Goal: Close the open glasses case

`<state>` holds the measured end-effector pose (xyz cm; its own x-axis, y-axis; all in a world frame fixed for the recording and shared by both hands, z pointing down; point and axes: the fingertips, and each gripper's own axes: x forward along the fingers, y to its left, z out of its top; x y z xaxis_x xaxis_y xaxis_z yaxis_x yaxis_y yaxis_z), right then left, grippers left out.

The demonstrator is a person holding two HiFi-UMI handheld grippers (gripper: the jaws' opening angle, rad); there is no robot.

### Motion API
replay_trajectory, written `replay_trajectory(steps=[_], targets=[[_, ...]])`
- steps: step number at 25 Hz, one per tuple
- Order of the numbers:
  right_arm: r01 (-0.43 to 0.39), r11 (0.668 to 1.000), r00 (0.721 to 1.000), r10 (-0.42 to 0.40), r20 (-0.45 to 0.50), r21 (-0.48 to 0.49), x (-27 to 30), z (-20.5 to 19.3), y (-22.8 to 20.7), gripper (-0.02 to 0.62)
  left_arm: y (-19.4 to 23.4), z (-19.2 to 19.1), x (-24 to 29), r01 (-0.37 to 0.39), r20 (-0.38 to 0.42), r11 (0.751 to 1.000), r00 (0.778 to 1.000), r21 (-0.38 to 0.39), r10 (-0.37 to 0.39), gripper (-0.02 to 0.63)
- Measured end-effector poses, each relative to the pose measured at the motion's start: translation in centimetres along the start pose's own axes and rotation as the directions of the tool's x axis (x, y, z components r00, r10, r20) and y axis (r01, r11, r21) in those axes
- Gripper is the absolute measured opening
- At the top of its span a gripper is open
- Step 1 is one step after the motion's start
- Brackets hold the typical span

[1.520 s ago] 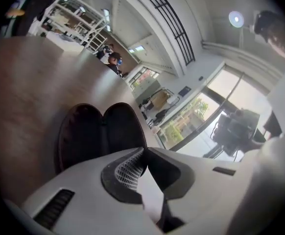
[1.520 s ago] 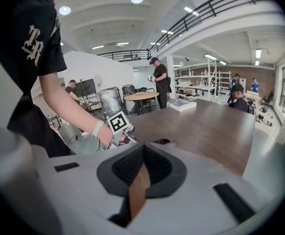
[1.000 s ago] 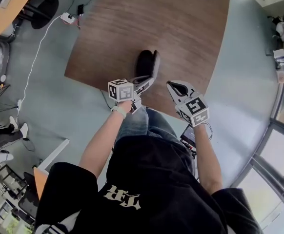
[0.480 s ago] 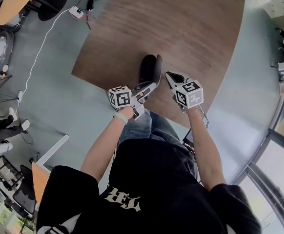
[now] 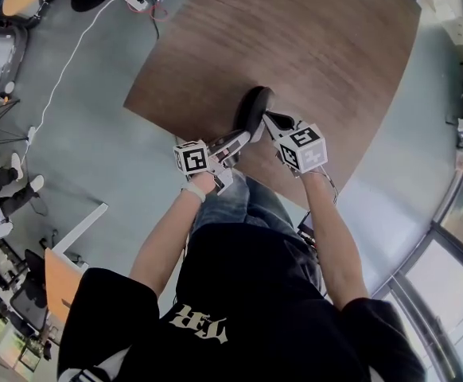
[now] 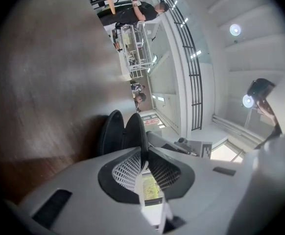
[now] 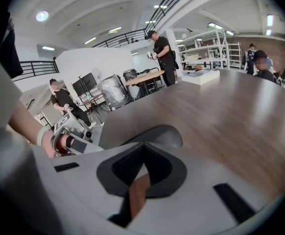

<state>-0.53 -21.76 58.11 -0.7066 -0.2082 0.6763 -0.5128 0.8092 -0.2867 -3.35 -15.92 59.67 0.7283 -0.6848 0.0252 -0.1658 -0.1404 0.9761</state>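
The black glasses case [image 5: 253, 106] lies on the brown wooden table [image 5: 327, 46] near its front edge, its lid folded almost onto the base. In the left gripper view the case [image 6: 119, 130] shows as two dark shells with a narrow gap. My left gripper [image 5: 239, 138] is shut, and the lid's near edge runs in between its jaws [image 6: 143, 154]. My right gripper [image 5: 270, 118] is shut, its tips against the lid's right side. In the right gripper view the rounded case [image 7: 159, 135] sits just beyond the shut jaws [image 7: 143, 146].
The table's front edge runs just under both grippers, with grey floor below. A power strip and white cable [image 5: 138, 0] lie on the floor at upper left. A white box [image 7: 201, 76] sits at the table's far end, and people [image 7: 162, 50] stand beyond.
The lid stood upright a second ago and now leans almost shut on the base. My right gripper has moved left and forward onto the case. The left gripper has stayed at the case's near end.
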Motion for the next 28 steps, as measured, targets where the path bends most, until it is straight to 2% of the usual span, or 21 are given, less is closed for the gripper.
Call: replay_trajectory(steps=[4,8,12,16,17,19,22,24,28], targets=[[-0.015,1.0,1.0,0.015,-0.011,-0.02,1.6,0.1,1.1,-0.012,1.2,0.8,-1.7,-0.075,0.0,0.997,0.997,0.036,0.075,0.04],[-0.03,0.999,0.999,0.029,-0.014,-0.038,2.9,0.3,1.9,-0.012,1.7,1.4,-2.7,-0.151,-0.007,0.982,0.988,0.11,0.153,0.049],[-0.034,0.998,0.999,0.034,-0.018,-0.048,4.1,0.0,2.0,-0.012,2.6,1.4,-3.7,-0.243,-0.04,0.937,0.965,0.249,0.261,0.053],[-0.037,0.998,0.999,0.037,-0.01,-0.055,4.5,0.0,2.0,-0.012,2.1,1.6,-4.7,-0.261,-0.061,0.902,0.952,0.343,0.299,0.052],[-0.037,0.998,0.999,0.037,-0.008,-0.057,4.7,0.1,2.0,-0.012,2.1,1.7,-4.8,-0.268,-0.068,0.887,0.947,0.376,0.315,0.052],[-0.04,0.997,0.999,0.04,-0.004,-0.068,5.1,0.1,2.0,-0.012,1.9,1.6,-5.0,-0.289,-0.083,0.834,0.926,0.47,0.368,0.052],[-0.056,0.994,0.998,0.056,-0.003,-0.092,5.5,0.1,2.3,-0.012,1.3,0.4,-4.7,-0.302,-0.098,0.736,0.89,0.606,0.446,0.052],[-0.071,0.992,0.997,0.071,-0.003,-0.108,5.5,0.1,2.3,-0.012,0.9,-0.8,-4.1,-0.302,-0.093,0.677,0.871,0.672,0.481,0.052],[-0.1,0.984,0.995,0.101,-0.006,-0.145,6.0,0.3,2.8,-0.012,0.4,-1.5,-3.0,-0.283,-0.061,0.538,0.844,0.794,0.533,0.052]])
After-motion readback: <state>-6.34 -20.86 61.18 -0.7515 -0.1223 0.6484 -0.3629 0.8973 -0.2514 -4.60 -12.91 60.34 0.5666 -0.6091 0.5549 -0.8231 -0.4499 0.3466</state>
